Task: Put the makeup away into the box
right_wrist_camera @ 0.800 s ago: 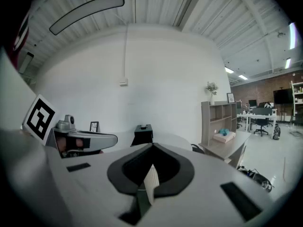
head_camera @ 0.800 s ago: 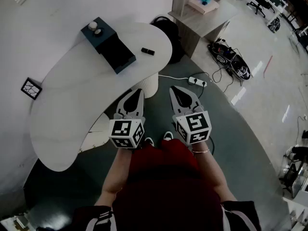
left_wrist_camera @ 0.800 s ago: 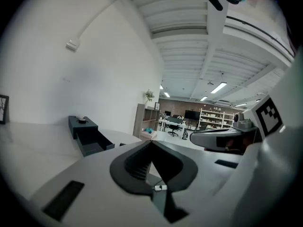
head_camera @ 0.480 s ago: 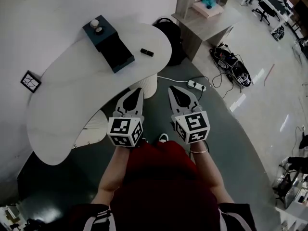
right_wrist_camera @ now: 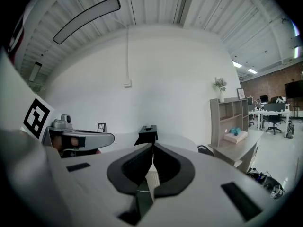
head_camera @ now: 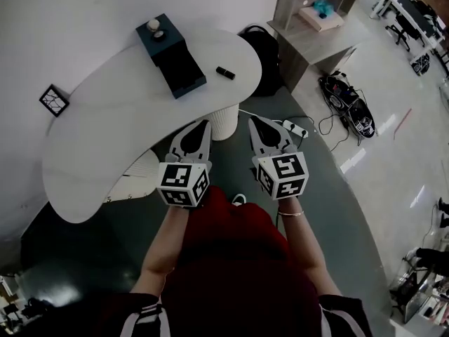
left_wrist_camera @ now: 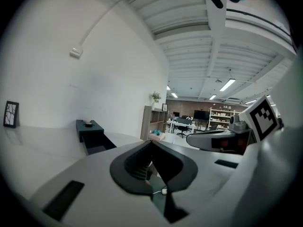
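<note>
Head view, looking steeply down: left claw [head_camera: 204, 125] and right claw [head_camera: 253, 120] are held side by side at frame centre, near the lower edge of the white tabletop [head_camera: 98, 132]. Both claws are closed tip to tip with nothing between them, as each gripper view shows. The dark box [head_camera: 175, 60] stands on the tabletop at upper centre, with two small round items [head_camera: 153, 25] on its raised far end. A black makeup stick [head_camera: 225, 72] lies just right of the box, not touching it.
</note>
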{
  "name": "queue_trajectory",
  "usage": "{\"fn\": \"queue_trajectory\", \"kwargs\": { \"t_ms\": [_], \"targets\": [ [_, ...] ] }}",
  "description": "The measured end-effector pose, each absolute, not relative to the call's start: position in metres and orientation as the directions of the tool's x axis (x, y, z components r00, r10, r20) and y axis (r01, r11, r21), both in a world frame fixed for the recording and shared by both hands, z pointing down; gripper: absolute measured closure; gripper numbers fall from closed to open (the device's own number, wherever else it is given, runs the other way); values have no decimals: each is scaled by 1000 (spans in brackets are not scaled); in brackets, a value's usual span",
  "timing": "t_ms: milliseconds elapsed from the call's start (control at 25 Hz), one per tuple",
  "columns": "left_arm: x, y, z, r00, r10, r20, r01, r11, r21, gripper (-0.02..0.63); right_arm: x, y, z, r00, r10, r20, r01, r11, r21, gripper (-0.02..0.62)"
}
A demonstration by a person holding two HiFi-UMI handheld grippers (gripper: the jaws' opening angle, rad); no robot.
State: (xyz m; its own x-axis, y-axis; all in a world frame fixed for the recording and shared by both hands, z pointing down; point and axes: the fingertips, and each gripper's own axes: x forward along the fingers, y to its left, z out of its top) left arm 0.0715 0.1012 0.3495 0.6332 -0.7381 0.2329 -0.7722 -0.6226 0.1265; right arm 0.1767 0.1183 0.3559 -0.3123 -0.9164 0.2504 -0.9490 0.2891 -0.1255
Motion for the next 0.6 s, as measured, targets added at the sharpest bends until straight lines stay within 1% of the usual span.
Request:
{"fn": "queue_trajectory", "kwargs": {
  "t_ms": [320, 600],
  "targets": [
    [61, 86, 355, 607, -752, 257, -792, -600, 115, 583, 172, 99, 355, -309, -920, 240, -951, 298, -80, 580],
    [58, 50, 368, 631, -728, 267, -774, -614, 155, 583, 166, 63, 369, -306, -910, 281, -952, 295, -82, 580]
  ]
}}
